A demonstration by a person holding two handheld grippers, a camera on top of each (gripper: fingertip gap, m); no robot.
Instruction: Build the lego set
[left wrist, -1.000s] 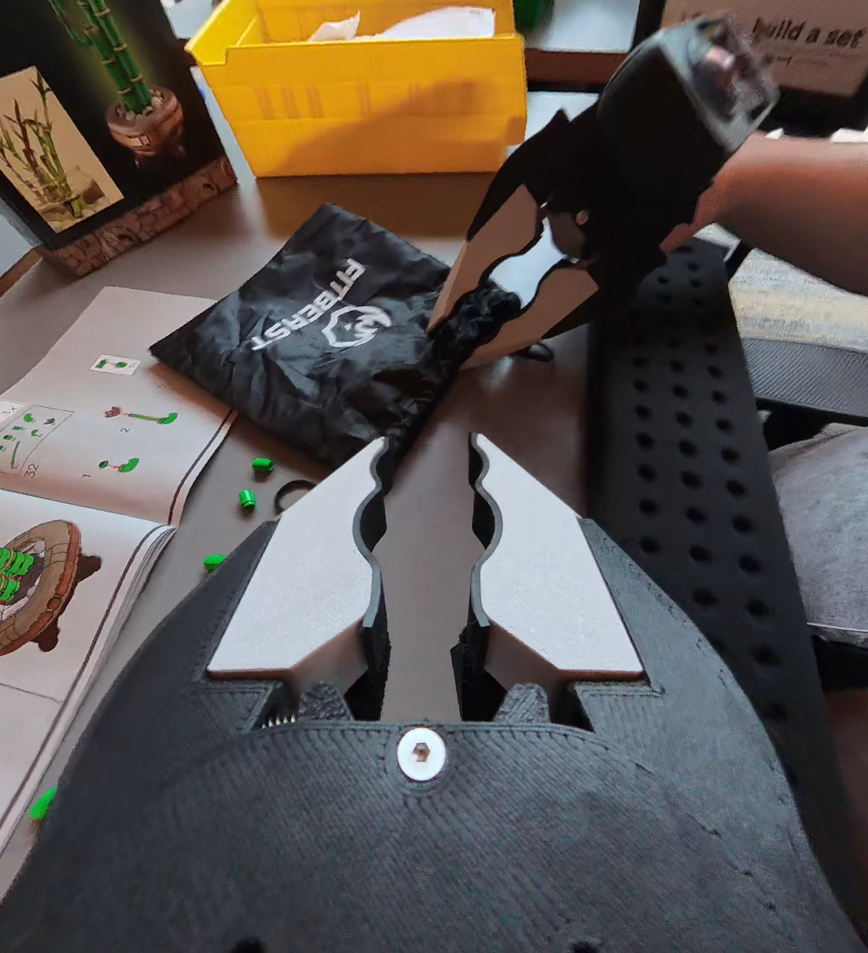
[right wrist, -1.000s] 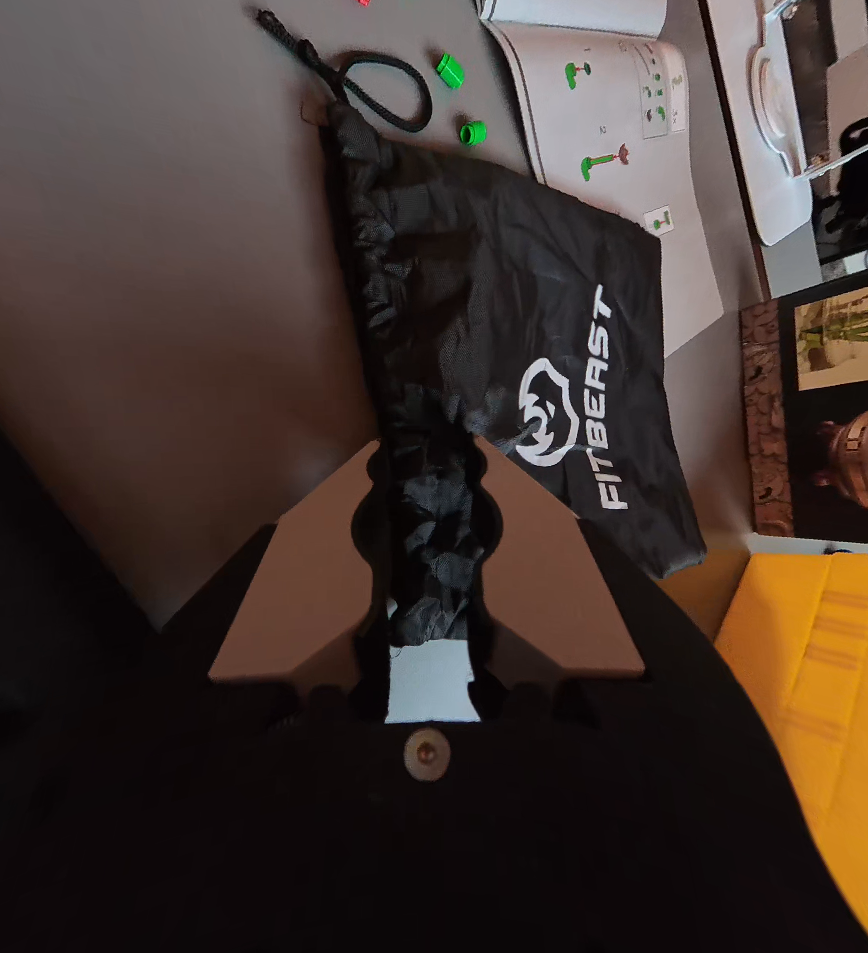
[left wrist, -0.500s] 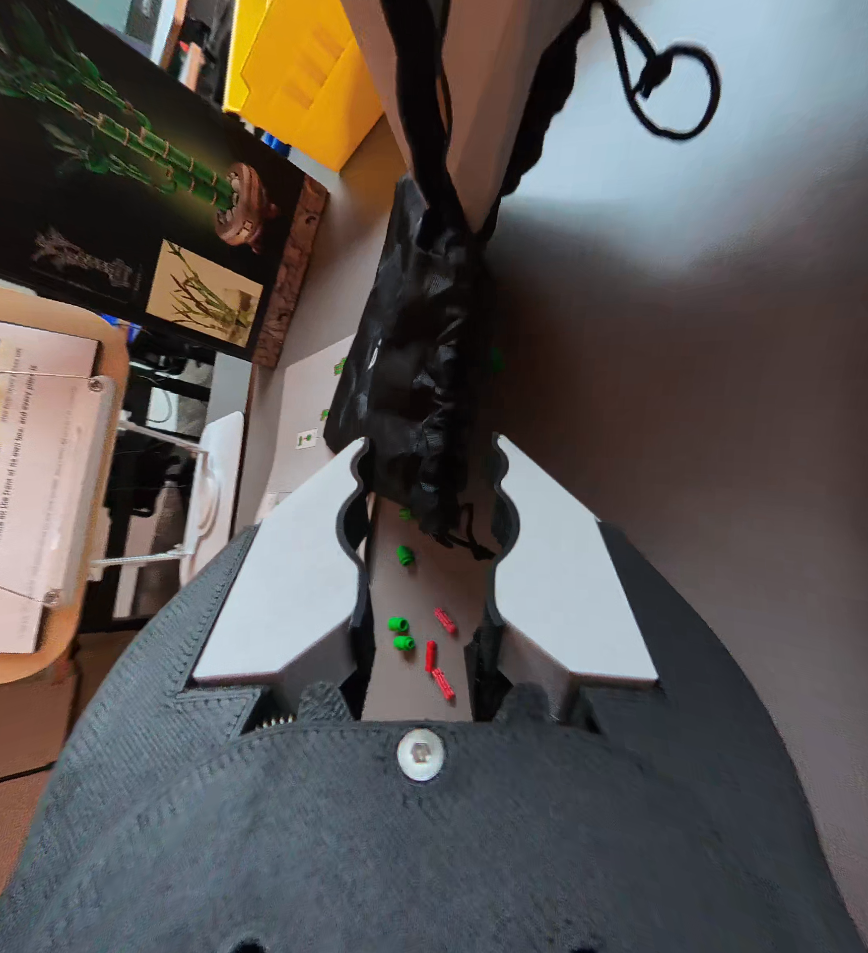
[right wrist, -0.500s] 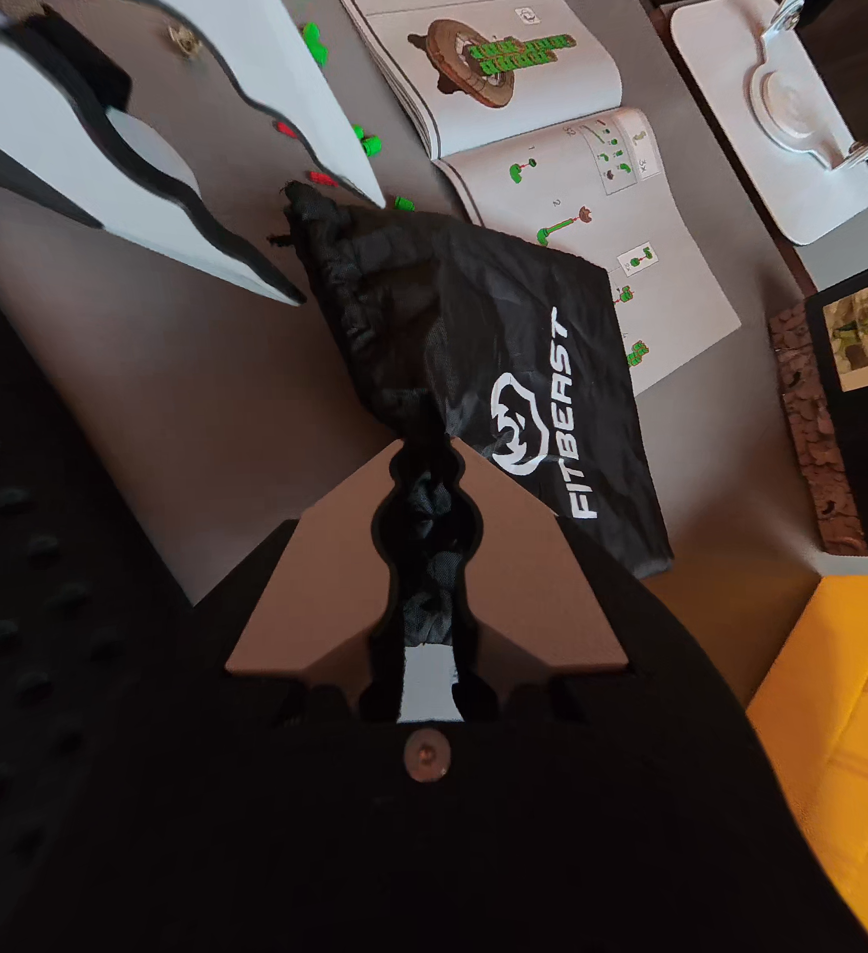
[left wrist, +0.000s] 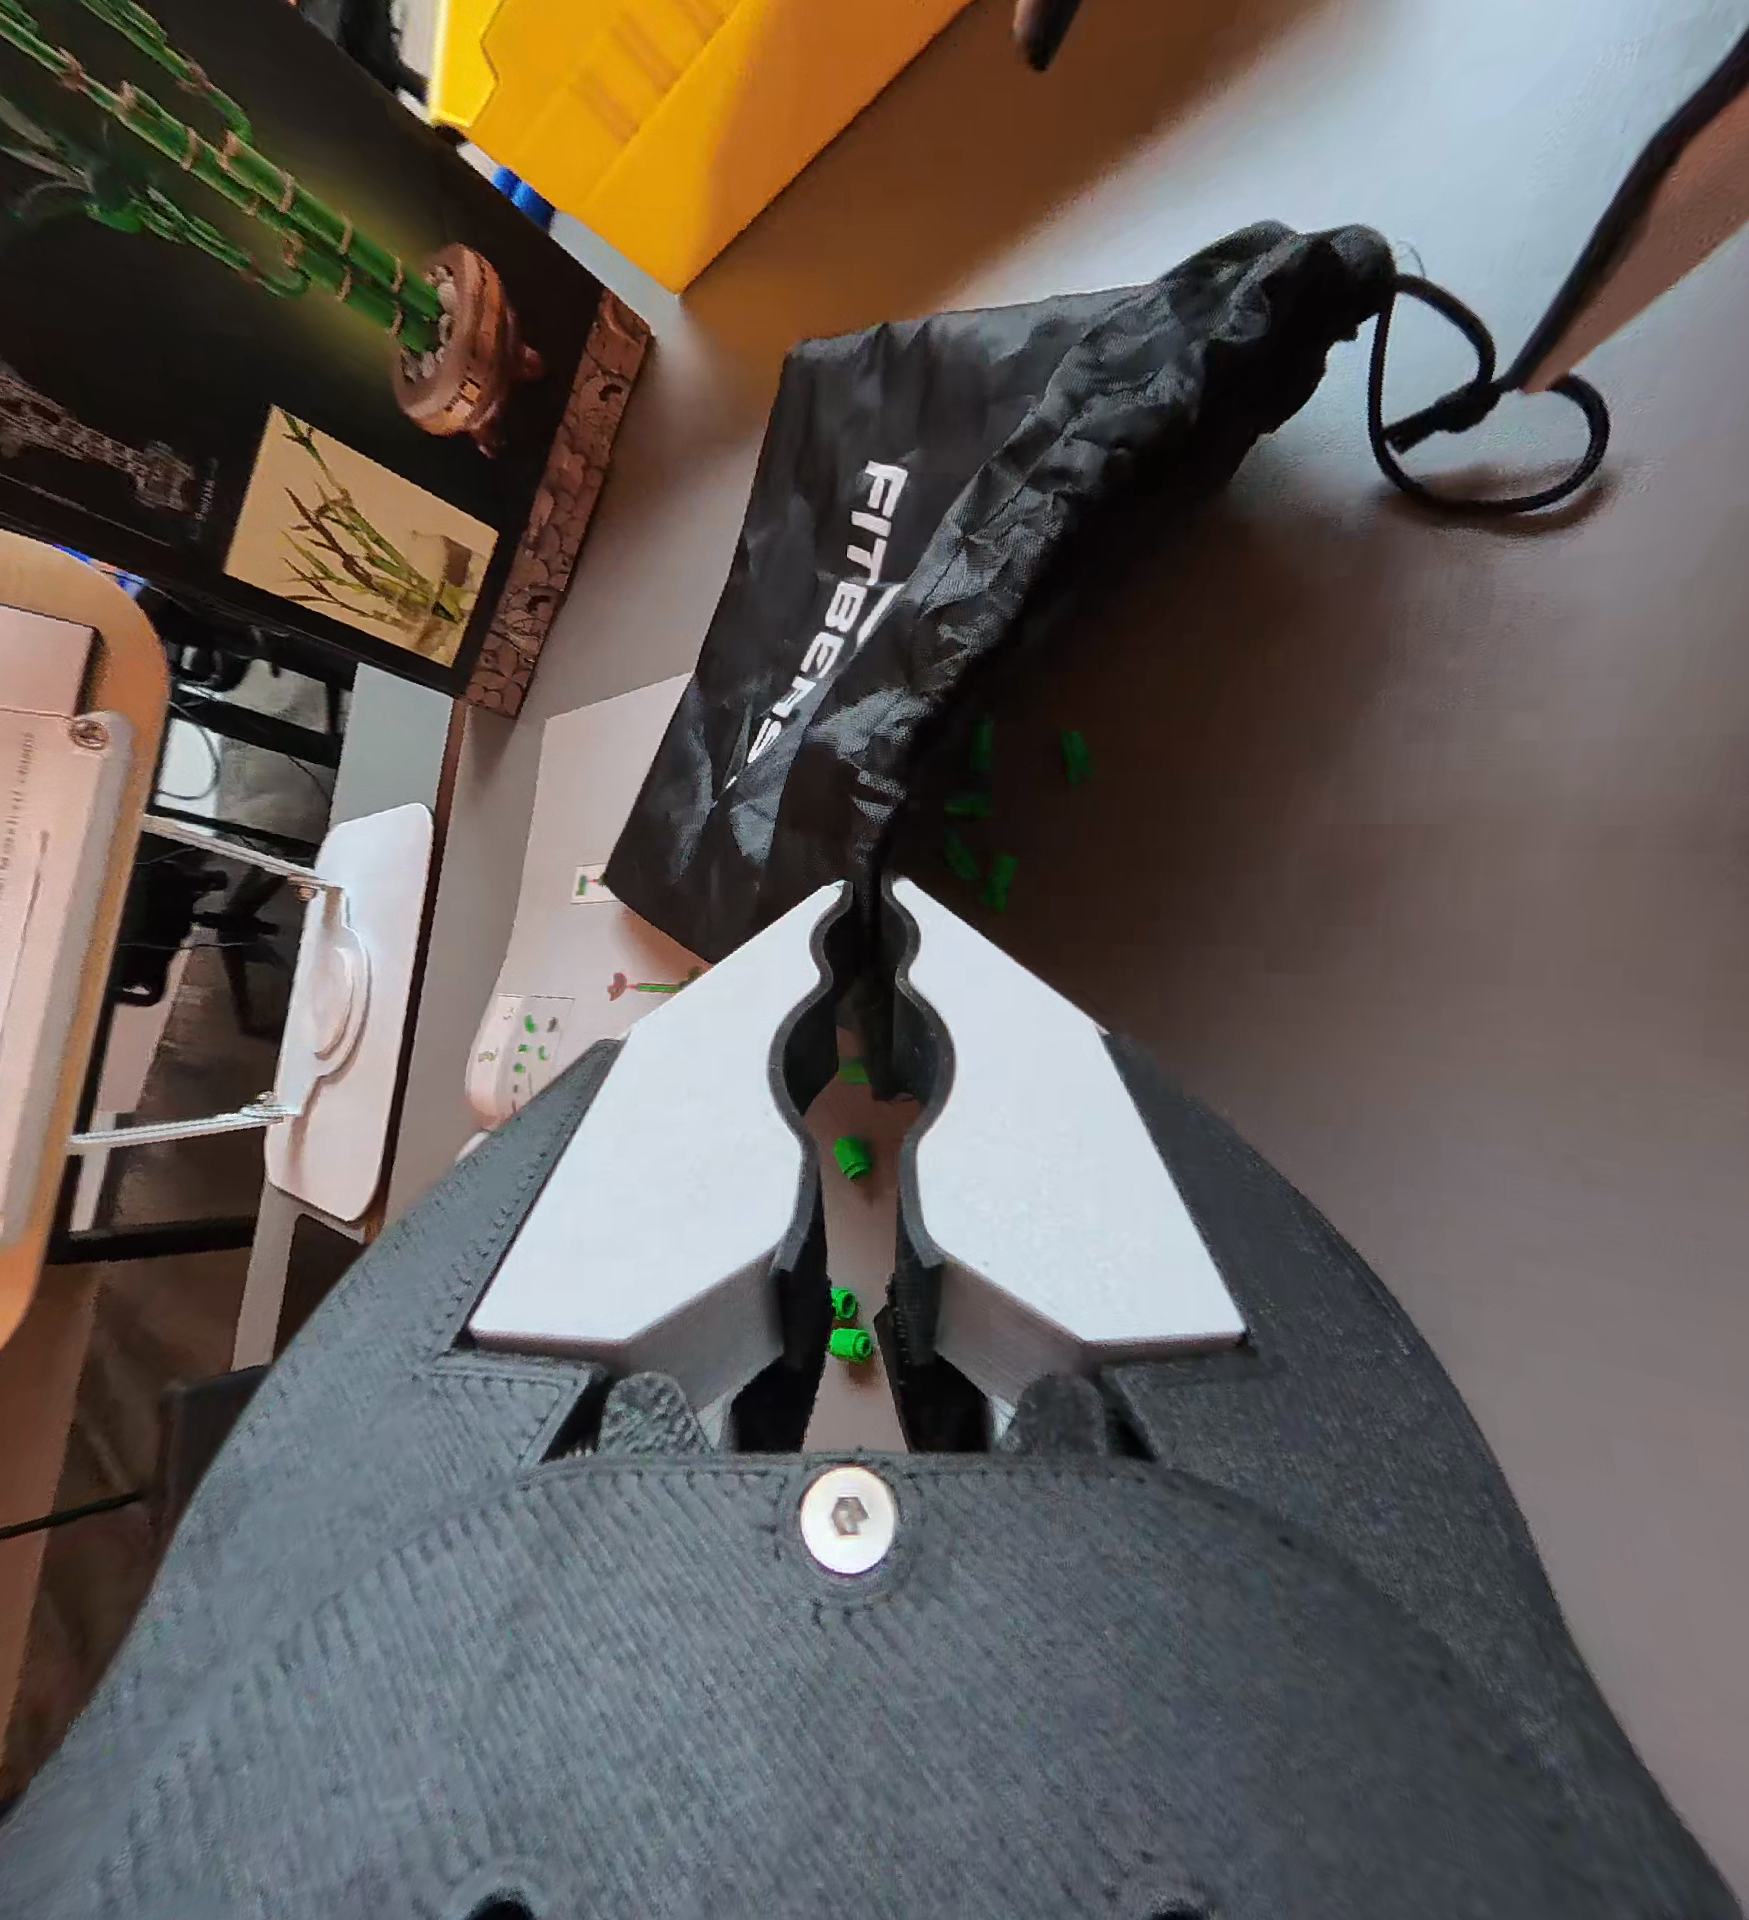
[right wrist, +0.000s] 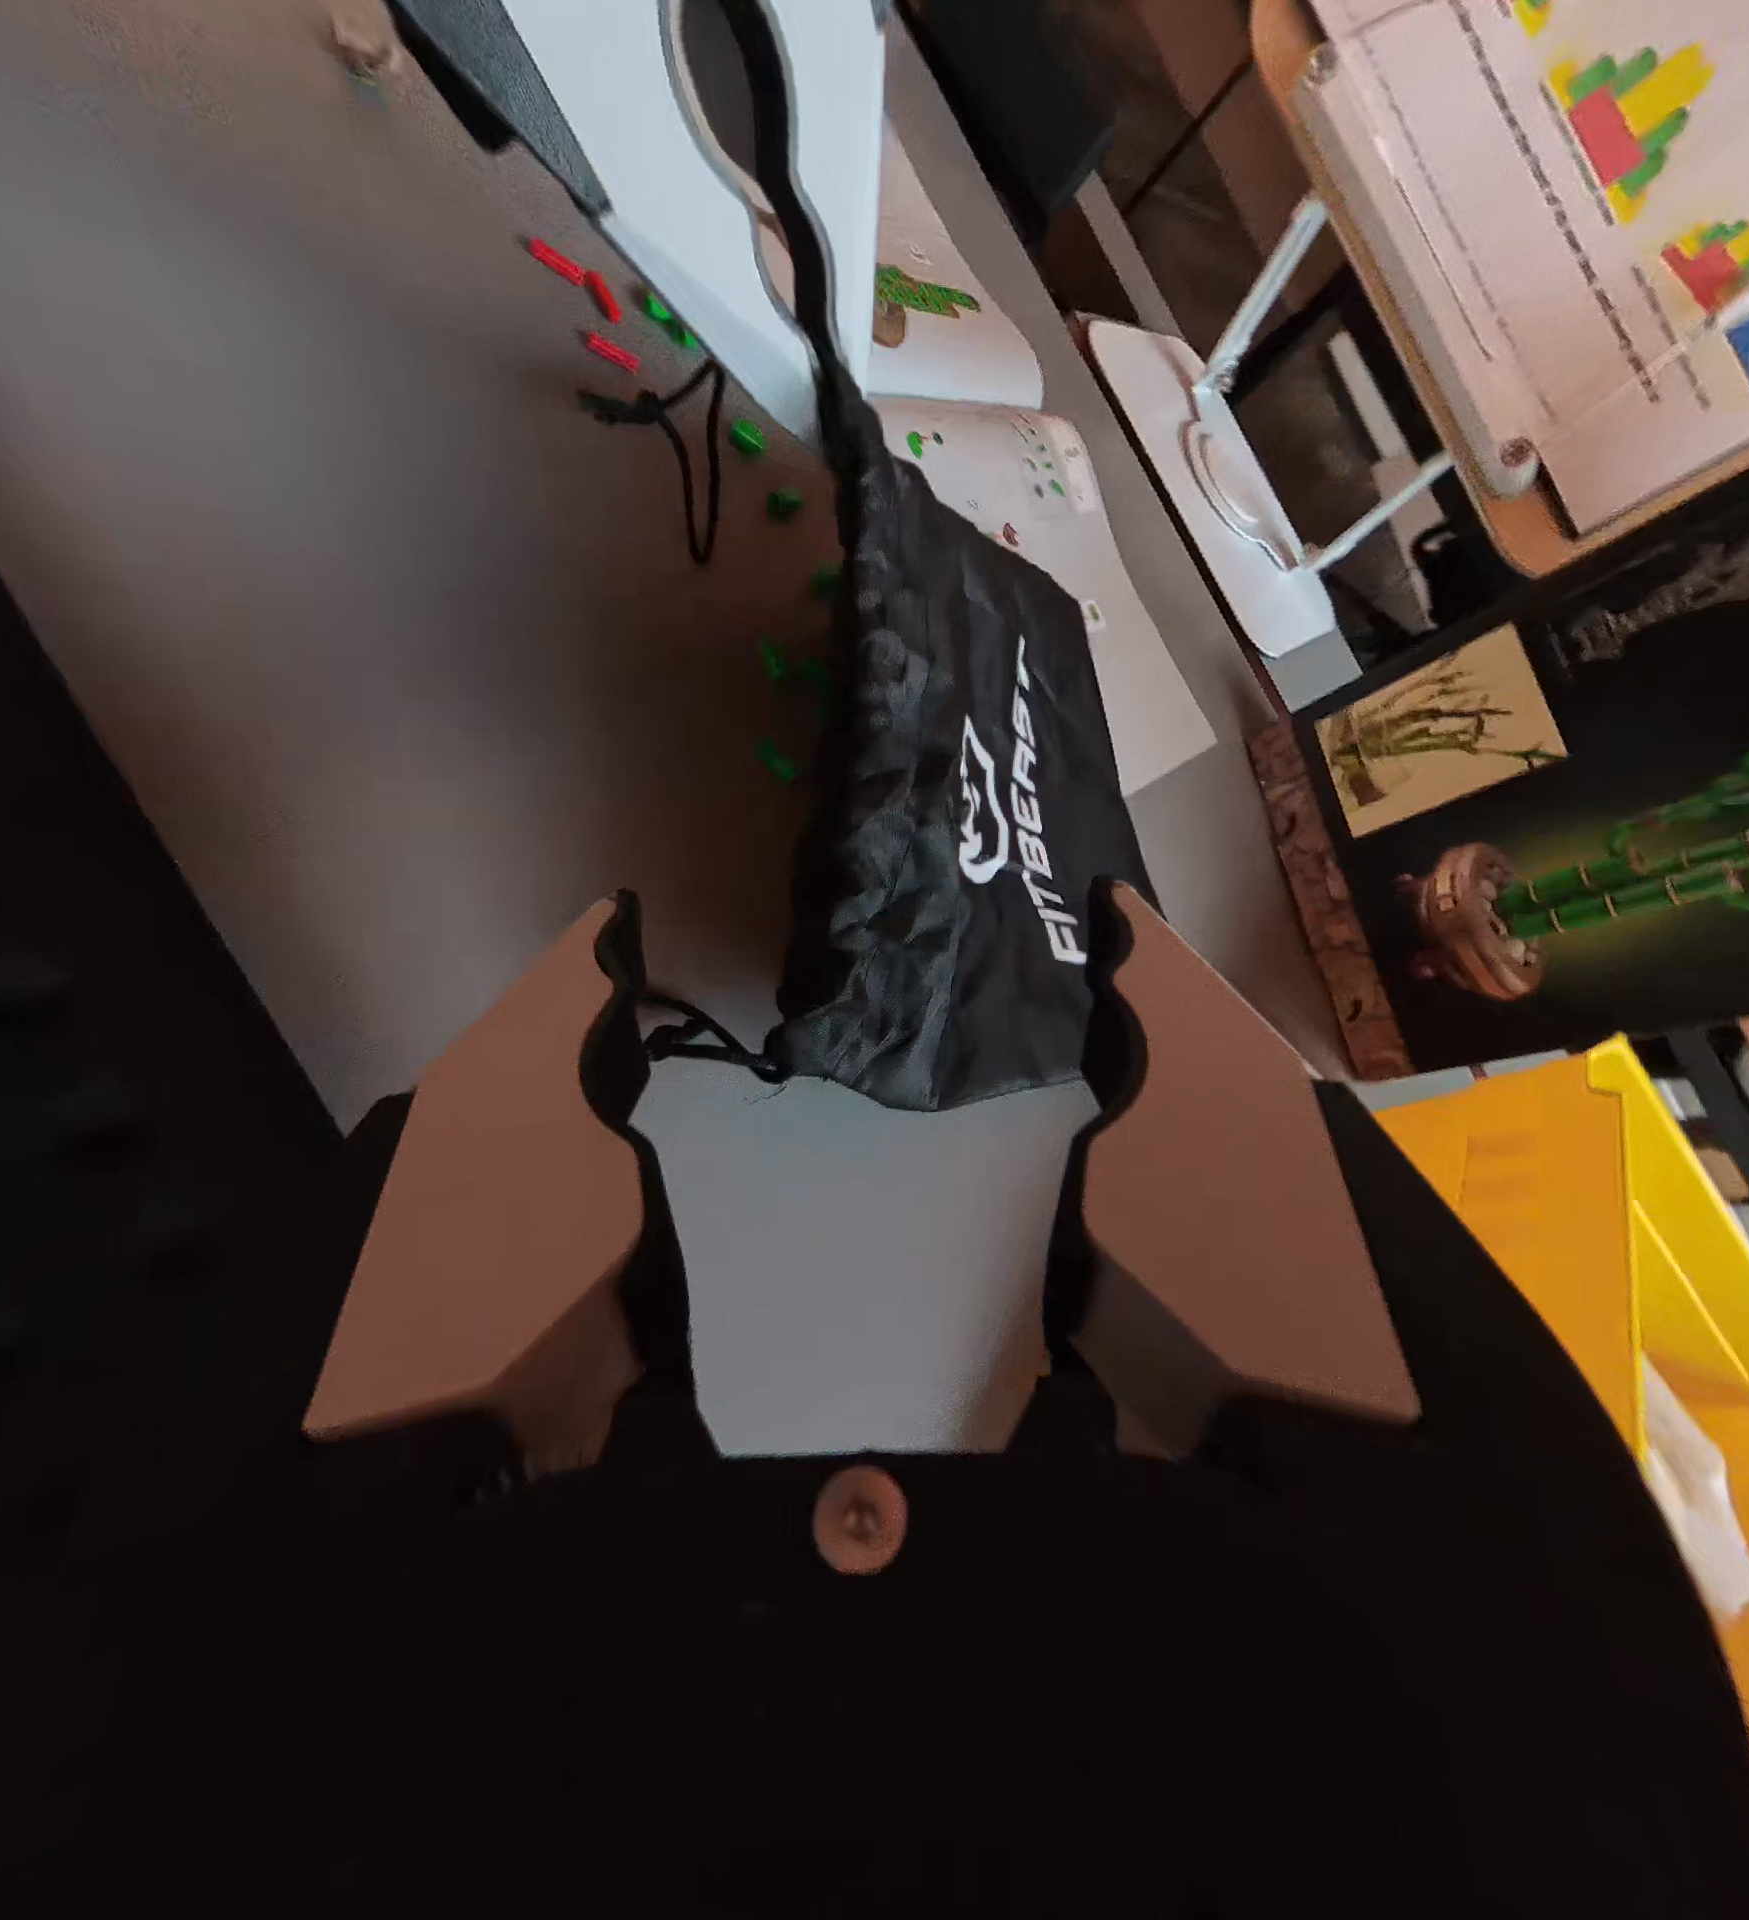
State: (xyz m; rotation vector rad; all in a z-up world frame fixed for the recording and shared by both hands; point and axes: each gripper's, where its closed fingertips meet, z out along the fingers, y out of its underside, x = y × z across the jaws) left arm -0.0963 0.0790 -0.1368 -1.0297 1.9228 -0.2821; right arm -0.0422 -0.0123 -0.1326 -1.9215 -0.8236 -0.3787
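My left claw (left wrist: pixel 865 899) was clenched on a corner of the black drawstring bag (left wrist: pixel 963 540), lifting it off the grey surface (left wrist: pixel 1472 935). My right claw (right wrist: pixel 865 914) was released, spread wide just beside the bag's far end. Green lego pieces (left wrist: pixel 995 883) lay scattered under the bag, red ones (right wrist: pixel 600 296) farther off.

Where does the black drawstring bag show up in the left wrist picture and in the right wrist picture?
Left wrist view: black drawstring bag at centre, upper half, a corner pinched in the left gripper.
Right wrist view: the bag at centre, just beyond the open right gripper.
Shared landmark: yellow bin, top in the left wrist view, lower right in the right wrist view.
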